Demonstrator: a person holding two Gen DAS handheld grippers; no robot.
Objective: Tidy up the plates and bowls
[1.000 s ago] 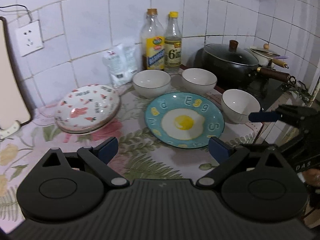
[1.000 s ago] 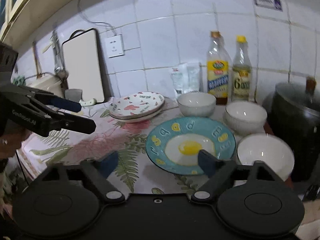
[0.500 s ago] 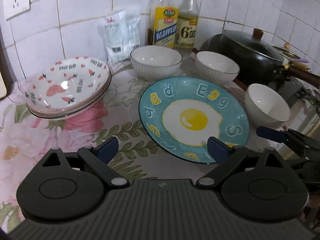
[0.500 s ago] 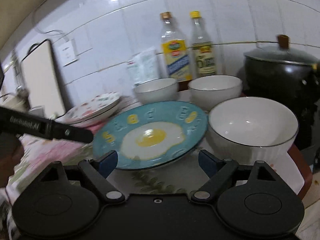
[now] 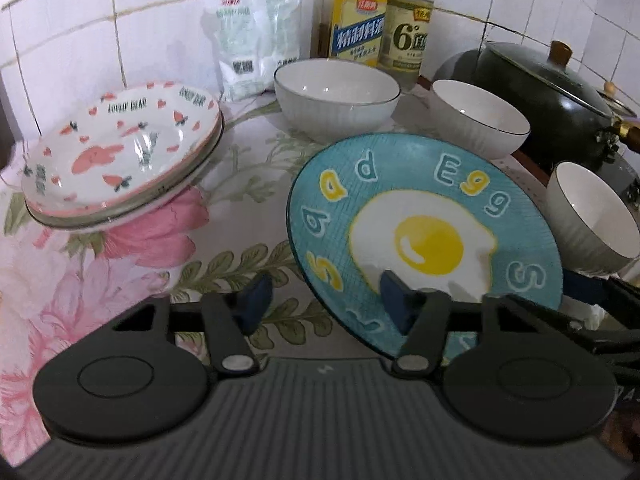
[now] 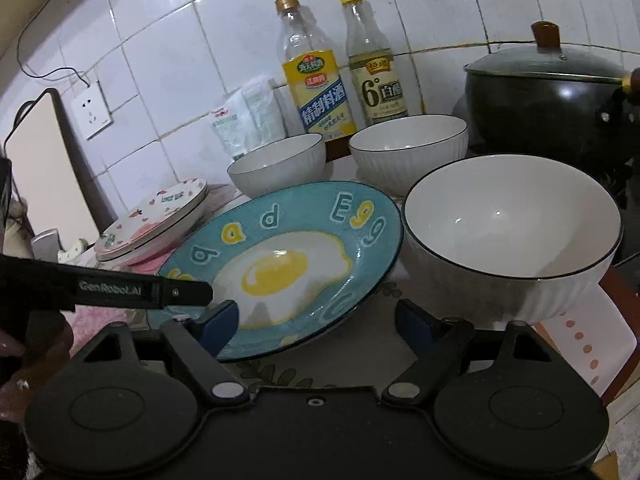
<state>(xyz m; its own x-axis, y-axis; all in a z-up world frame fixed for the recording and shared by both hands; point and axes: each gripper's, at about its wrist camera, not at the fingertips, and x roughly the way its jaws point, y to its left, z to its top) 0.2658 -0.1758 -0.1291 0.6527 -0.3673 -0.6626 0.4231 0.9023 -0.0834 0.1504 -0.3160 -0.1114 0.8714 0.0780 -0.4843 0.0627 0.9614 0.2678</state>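
Observation:
A blue fried-egg plate (image 5: 424, 224) lies mid-counter; it also shows in the right wrist view (image 6: 288, 264). My left gripper (image 5: 324, 300) is open, its jaws straddling the plate's near left rim, one fingertip over the plate. A stack of pink-patterned plates (image 5: 120, 156) sits to the left. Three white bowls stand around the blue plate: two behind (image 5: 336, 96) (image 5: 478, 118) and one at the right (image 5: 588, 220). My right gripper (image 6: 316, 320) is open, low in front of the near white bowl (image 6: 512, 232).
Two bottles (image 6: 320, 76) and a white packet (image 6: 244, 116) stand against the tiled wall. A black lidded pot (image 6: 548, 96) sits at the right. A white cutting board (image 6: 44, 172) leans at the left. The counter has a floral cloth (image 5: 100, 264).
Both grippers moved forward and lower toward the dishes. The left gripper's jaws narrowed and now straddle the blue plate's rim. The right gripper came closer to the near white bowl.

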